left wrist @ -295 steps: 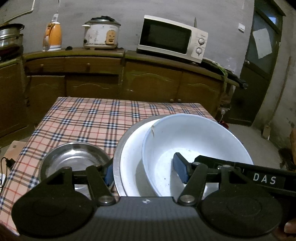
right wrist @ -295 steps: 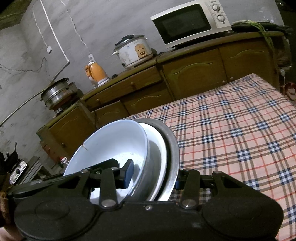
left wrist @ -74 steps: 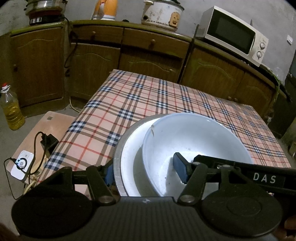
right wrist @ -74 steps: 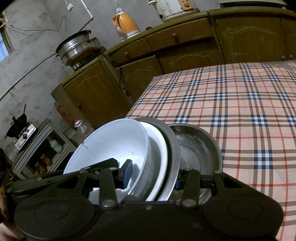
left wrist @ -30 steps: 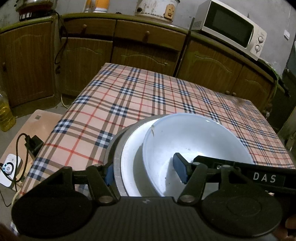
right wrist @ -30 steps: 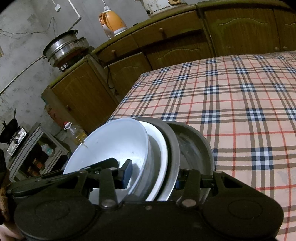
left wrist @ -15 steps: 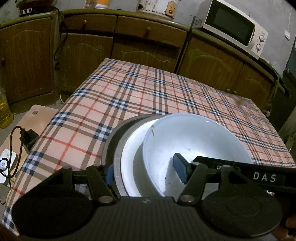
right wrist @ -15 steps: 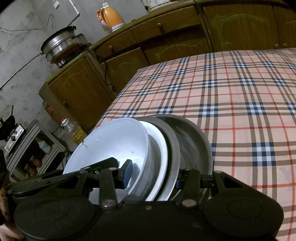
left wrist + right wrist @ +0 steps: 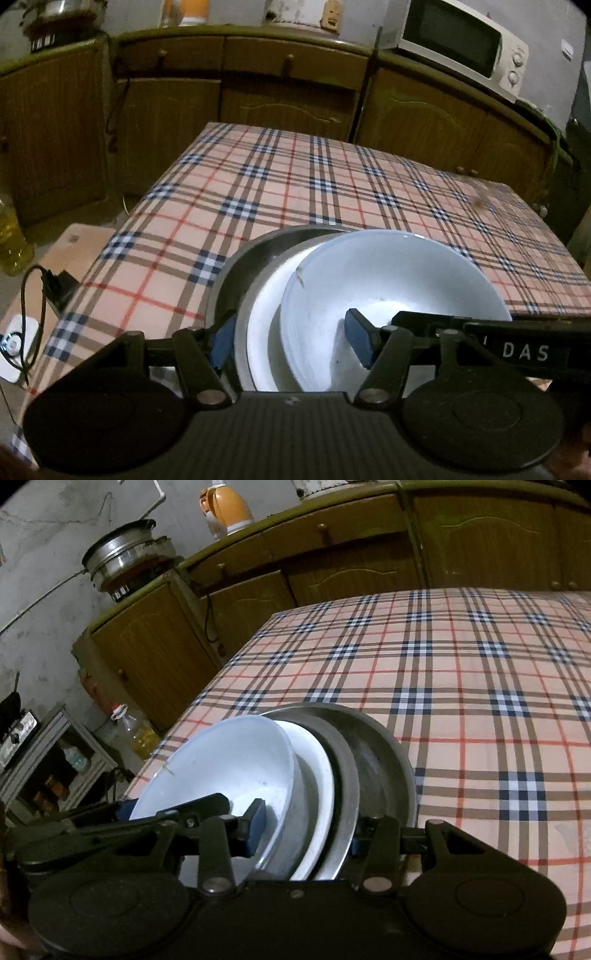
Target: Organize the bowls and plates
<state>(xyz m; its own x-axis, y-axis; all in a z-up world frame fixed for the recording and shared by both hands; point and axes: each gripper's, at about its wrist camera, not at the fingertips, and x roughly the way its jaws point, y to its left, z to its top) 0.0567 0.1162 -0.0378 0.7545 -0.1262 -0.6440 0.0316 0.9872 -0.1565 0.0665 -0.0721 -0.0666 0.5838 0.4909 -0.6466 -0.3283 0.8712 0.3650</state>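
You are clamping the left gripper (image 9: 291,341) and the right gripper (image 9: 306,829) across one nested stack: deep white bowl (image 9: 391,280), white plate (image 9: 266,310) and grey metal dish (image 9: 341,775), low in both frames. Beneath it, lower centre, a shallow steel pan (image 9: 380,753) is sitting on the plaid tablecloth (image 9: 280,192). Judging by that, you are lowering the stack into the pan; keep both hands level and release together. The near rims are hiding behind the gripper bodies, so contact with the pan is impossible to confirm.
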